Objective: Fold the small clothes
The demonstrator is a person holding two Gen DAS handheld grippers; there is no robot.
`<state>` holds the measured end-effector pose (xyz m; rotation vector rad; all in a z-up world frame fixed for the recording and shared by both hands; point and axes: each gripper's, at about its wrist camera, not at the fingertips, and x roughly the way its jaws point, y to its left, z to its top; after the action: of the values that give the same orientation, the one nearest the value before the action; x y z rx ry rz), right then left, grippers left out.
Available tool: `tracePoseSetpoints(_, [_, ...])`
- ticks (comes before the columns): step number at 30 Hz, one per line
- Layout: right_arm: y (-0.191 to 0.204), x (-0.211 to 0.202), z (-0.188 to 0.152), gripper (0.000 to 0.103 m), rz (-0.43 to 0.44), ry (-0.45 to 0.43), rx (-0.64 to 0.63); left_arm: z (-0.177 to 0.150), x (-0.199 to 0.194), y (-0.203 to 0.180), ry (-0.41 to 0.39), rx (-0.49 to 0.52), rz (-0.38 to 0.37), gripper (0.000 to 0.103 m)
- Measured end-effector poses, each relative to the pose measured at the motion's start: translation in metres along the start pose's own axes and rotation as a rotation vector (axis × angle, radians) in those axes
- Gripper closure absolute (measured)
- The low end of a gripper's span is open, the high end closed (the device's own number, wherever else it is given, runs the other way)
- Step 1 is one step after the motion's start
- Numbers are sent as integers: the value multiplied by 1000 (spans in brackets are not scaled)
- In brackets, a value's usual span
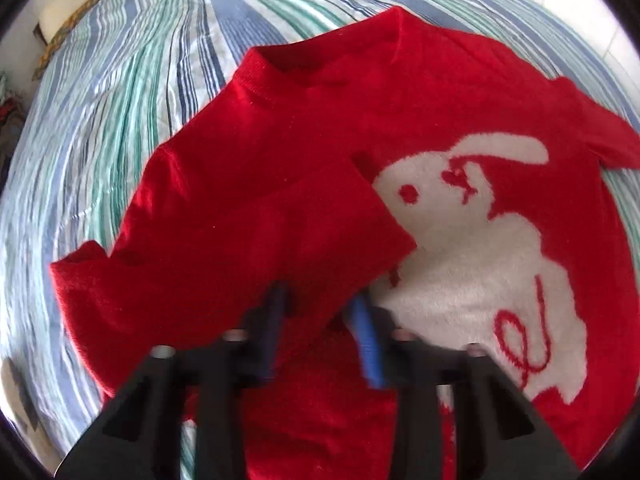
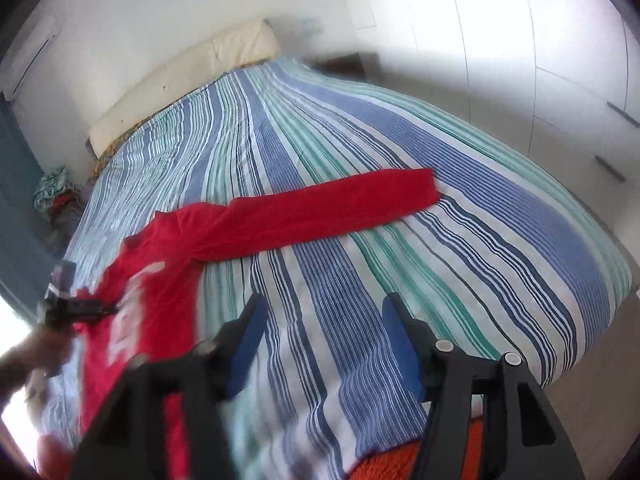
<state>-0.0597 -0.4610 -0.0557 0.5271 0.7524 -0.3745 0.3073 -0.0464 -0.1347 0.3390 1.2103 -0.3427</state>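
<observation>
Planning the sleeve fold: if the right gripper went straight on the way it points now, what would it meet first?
Most likely the bare striped bedspread that shows between the open right gripper's fingers. The red sweater's outstretched sleeve lies farther ahead across that line; depth is uncertain.

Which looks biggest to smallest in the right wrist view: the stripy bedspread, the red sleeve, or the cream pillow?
1. Blue, green and white striped bedspread
2. Long red knitted sleeve
3. Cream pillow, though it lies farther from the camera, so it may only look smaller.
</observation>
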Motion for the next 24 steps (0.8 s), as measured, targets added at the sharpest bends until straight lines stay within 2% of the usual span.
tracePoseSetpoints(1, [-1, 1, 0, 43, -5, 1, 6, 1, -5, 8, -19, -45, -20, 100])
tracePoseSetpoints(3, [-3, 5, 0, 43, -11, 8, 19, -2, -32, 33, -124, -171, -75, 100])
tracePoseSetpoints(5, [-5, 8, 0, 43, -14, 23, 27, -17, -65, 74, -226, -344, -125, 100])
tracePoseSetpoints(7, [-5, 8, -1, 43, -17, 24, 28, -43, -97, 125, -316, -531, -137, 100])
tracePoseSetpoints(10, [-2, 6, -2, 43, -23, 7, 12, -99, -128, 198, -398, -804, -82, 99])
tracePoseSetpoints(12, [0, 7, -3, 43, -26, 9, 1, -137, -130, 241, -393, -941, -11, 99])
tracePoseSetpoints(14, [1, 10, -3, 43, -28, 24, -2, -172, -123, 269, -367, -1054, 24, 99])
tracePoseSetpoints(17, [1, 12, -3, 43, -31, 40, -3, -202, -112, 290, -336, -1134, 74, 99])
tracePoseSetpoints(19, [1, 11, -3, 43, -36, 45, -6, -212, -108, 296, -333, -1147, 103, 99])
tracePoseSetpoints(21, [2, 12, -4, 43, -43, 48, -12, -217, -111, 293, -342, -1154, 171, 99])
tracePoseSetpoints(24, [4, 13, -5, 43, -53, 54, -21, -236, -102, 307, -327, -1175, 210, 100])
